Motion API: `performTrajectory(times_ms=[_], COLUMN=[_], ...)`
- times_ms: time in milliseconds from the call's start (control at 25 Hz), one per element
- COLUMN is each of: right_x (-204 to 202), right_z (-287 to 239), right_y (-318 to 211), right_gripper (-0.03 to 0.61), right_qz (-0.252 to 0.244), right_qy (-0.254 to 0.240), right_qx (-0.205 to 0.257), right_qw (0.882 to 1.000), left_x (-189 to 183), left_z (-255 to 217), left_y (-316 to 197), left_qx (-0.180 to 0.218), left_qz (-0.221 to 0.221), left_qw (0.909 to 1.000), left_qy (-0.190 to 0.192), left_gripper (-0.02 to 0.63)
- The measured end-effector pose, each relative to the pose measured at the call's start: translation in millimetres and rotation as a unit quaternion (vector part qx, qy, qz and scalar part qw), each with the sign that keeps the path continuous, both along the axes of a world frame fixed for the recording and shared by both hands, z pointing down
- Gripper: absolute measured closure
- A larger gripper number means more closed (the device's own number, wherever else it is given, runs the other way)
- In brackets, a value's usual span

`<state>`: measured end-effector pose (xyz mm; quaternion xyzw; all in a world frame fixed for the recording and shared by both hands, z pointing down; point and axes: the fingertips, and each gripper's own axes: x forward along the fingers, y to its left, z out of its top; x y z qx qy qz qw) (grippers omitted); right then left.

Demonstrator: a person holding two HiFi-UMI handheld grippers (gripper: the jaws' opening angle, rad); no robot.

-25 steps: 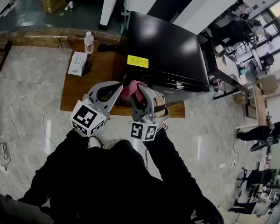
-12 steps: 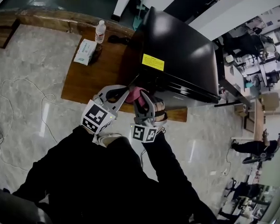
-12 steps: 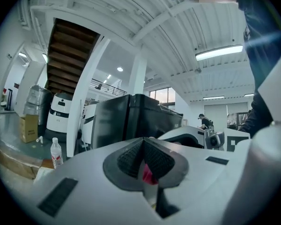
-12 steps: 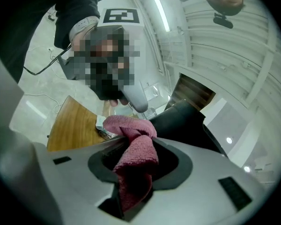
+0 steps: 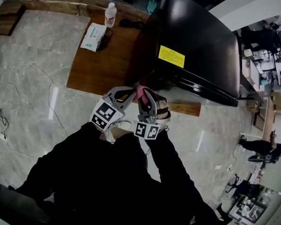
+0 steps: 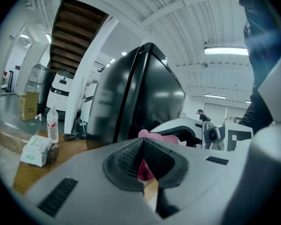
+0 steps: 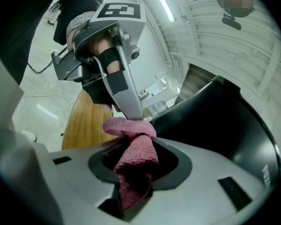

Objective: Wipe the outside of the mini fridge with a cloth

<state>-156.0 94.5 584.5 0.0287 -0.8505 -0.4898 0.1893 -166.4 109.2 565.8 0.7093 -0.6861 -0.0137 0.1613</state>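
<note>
The black mini fridge [image 5: 201, 41] stands on a low wooden platform [image 5: 103, 64], with a yellow sticker [image 5: 171, 56] on top. Both grippers meet at its near lower corner. The right gripper [image 5: 144, 96] is shut on a pink cloth [image 5: 141, 93], which bunches between its pads [image 7: 136, 153]. The left gripper [image 5: 132, 94] comes in from the left, jaws shut, and its tip pinches the cloth's upper fold [image 7: 126, 124]. In the left gripper view, pink cloth [image 6: 157, 137] shows just past the shut pads [image 6: 126, 161], beside the fridge's side [image 6: 145, 88].
A water bottle [image 5: 110, 13] and a tissue pack [image 5: 93, 36] sit at the platform's far left corner. A dark cable bundle [image 5: 129, 22] lies behind the fridge's left side. Loose cords [image 5: 33, 78] trail over the marble floor on the left. People and desks are far right.
The head camera has swung, so the fridge now sits further up and right. Both grippers stay together on the cloth at the fridge's near corner.
</note>
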Motion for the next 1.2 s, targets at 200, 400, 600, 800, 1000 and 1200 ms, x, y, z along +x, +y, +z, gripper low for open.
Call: performTrajectory(times_ms=[200, 400, 600, 800, 1000, 1200], right_x=[-1, -4, -7, -6, -6, -8], right_z=[54, 108, 160, 213, 251, 269], right_y=[-3, -3, -5, -5, -10, -9], right_gripper=[0.442, 0.443, 0.445, 0.446, 0.446, 0.446], right_qz=[0.001, -0.003, 0.006, 0.018, 0.026, 0.043], right_qy=[0.043, 0.058, 0.069, 0.09, 0.107, 0.115], right_qx=[-0.026, -0.014, -0.015, -0.029, -0.04, -0.06], right_qw=[0.999, 0.998, 0.997, 0.995, 0.993, 0.991], left_x=[-4, -8, -9, -8, -9, -13], left_z=[57, 124, 174, 225, 252, 272], left_y=[-5, -2, 0, 3, -7, -14], left_qx=[-0.044, -0.091, -0.118, -0.144, -0.148, -0.156], left_qz=[0.002, -0.001, -0.013, -0.017, -0.017, -0.019], left_qw=[0.999, 0.9954, 0.9917, 0.9867, 0.9858, 0.9847], left_qy=[0.006, 0.028, 0.05, 0.074, 0.078, 0.075], left_gripper=[0.607, 0.607, 0.607, 0.607, 0.607, 0.607])
